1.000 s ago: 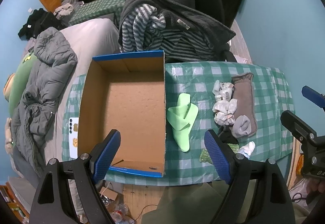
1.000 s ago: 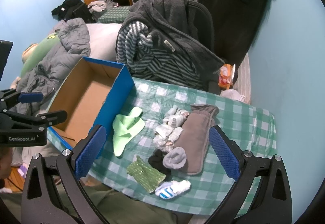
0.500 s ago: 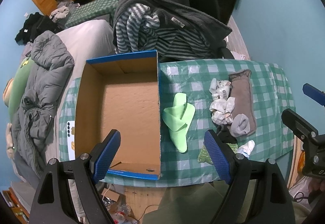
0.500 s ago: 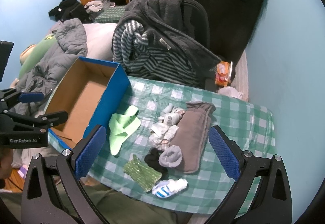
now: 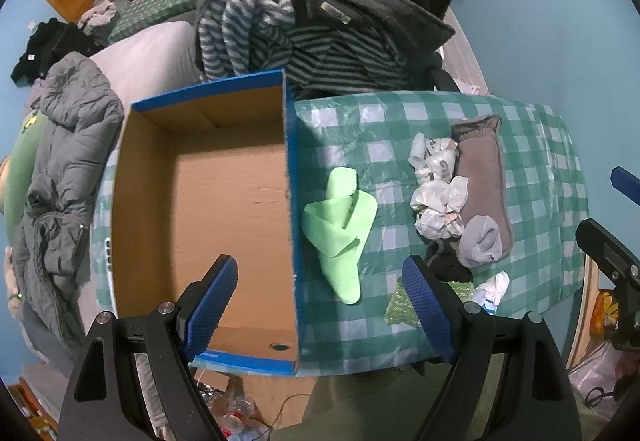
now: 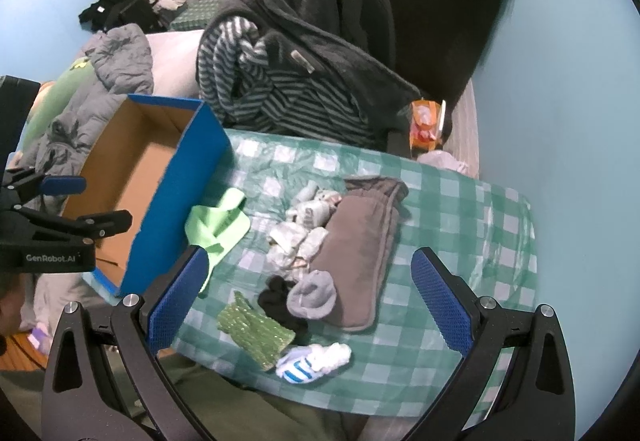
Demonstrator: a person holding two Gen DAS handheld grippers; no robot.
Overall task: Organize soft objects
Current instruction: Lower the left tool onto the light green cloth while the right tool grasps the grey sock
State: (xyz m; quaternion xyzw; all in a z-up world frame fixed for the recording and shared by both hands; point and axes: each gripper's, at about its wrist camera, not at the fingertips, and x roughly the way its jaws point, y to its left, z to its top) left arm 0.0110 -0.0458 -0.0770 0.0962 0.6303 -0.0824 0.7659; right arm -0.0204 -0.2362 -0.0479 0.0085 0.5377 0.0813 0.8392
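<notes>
Two hand-held grippers, left [image 5: 320, 305] and right [image 6: 308, 305], hover above the checked worktop [image 6: 460, 201], jaws spread wide and holding nothing. Left on the worktop stands an open cardboard box [image 5: 224, 201] with blue walls; just right of it lies a light green cloth [image 5: 340, 225]. Farther right lie crumpled white socks [image 6: 304, 233], a brown cloth [image 6: 360, 245], a grey sock [image 6: 314, 295], a black sock [image 6: 276, 301], a green glittery piece [image 6: 254, 333] and a blue-striped sock [image 6: 312, 359].

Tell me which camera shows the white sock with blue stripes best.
The right wrist view: the white sock with blue stripes lies in full sight near the table's front edge. In the left wrist view it is small, and partly hidden behind the left gripper's finger.
</notes>
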